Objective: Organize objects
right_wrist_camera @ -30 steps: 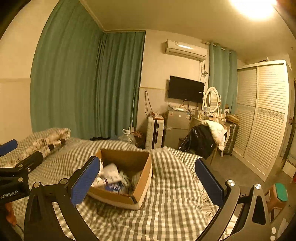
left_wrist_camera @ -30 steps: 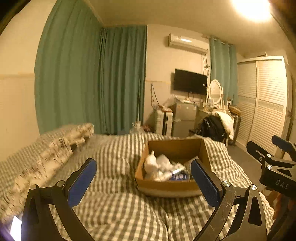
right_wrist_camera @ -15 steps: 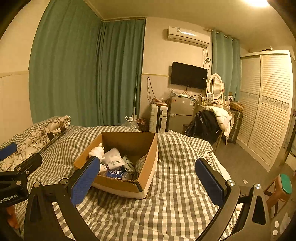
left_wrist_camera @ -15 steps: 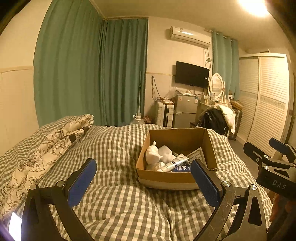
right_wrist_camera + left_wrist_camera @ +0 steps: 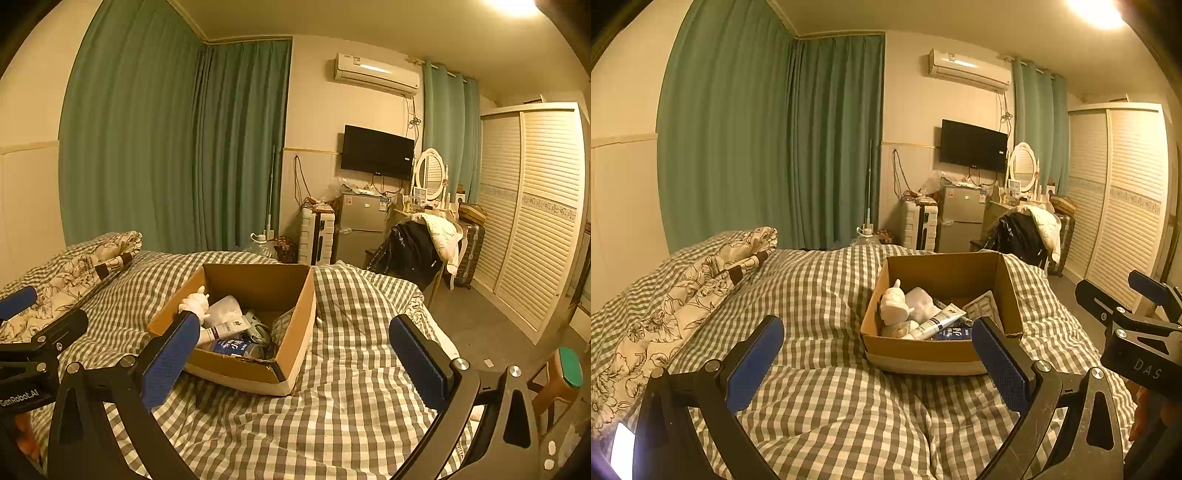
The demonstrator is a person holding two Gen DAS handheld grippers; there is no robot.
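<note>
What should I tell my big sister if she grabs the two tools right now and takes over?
Left tool: open, holding nothing, hovering over the checked blanket in front of the cardboard box.
Right tool: open, empty too, with the box just ahead to its left.
Things: the box sits on the bed with a white tube, a white soft toy, a blue can and other bits jumbled inside.
Done: nothing sorted that can be seen.
Left: reach into the box, probably taking the tube on top first, and start organizing.
</note>
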